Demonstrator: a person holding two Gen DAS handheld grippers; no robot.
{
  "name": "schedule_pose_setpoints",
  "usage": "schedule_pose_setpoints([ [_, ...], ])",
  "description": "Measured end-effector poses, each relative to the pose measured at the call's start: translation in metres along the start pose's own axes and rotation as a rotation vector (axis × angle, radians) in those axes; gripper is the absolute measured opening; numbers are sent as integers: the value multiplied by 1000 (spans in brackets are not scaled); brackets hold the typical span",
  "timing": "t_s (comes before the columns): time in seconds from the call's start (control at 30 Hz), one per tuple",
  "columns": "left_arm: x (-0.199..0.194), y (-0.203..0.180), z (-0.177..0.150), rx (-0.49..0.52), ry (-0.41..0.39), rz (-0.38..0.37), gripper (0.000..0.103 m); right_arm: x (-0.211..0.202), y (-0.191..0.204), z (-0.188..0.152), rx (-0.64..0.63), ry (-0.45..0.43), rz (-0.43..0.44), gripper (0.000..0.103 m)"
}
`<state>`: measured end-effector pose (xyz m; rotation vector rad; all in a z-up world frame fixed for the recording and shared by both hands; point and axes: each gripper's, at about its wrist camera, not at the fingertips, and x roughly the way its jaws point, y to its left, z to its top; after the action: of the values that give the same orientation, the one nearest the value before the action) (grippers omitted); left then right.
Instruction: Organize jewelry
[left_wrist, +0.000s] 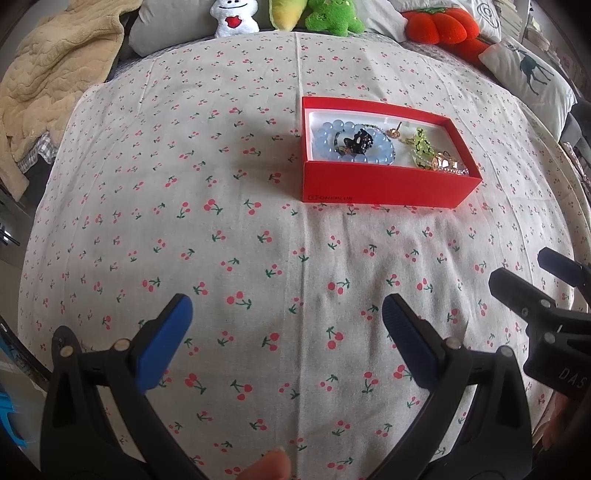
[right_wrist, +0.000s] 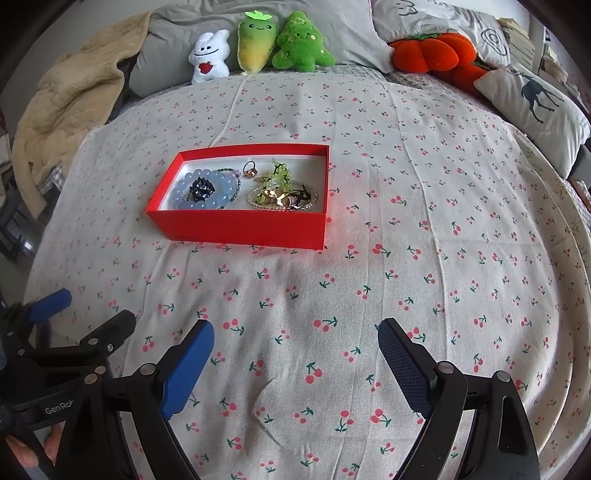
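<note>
A red box is sitting on the cherry-print bedspread, well ahead of both grippers, and all the jewelry in sight is lying inside it: a blue bead bracelet with a dark spiky piece resting on it is filling the left half, while a ring, a yellow-green charm and a tangle of gold pieces ringed by a clear bead bracelet are crowding the right half. Nothing is lying loose on the cloth, so the sorting is probably either finished or not yet begun. The left gripper is hanging over bare cloth with its blue fingers spread wide and nothing between them; the right gripper is doing the same just beside it, fingers far apart and empty. Both are tilting down toward the bed, which is keeping the box in view of each camera. Stuffed toys and pillows are lining the far edge, well clear of the work.
</note>
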<state>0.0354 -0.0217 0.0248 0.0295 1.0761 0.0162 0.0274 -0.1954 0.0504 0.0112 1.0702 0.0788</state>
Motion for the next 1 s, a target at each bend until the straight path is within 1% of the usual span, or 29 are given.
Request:
schedule_pose_setpoints([
  [1.0, 0, 1, -1, 4, -1, 11, 102, 2, 1, -2, 3, 6, -4, 92],
])
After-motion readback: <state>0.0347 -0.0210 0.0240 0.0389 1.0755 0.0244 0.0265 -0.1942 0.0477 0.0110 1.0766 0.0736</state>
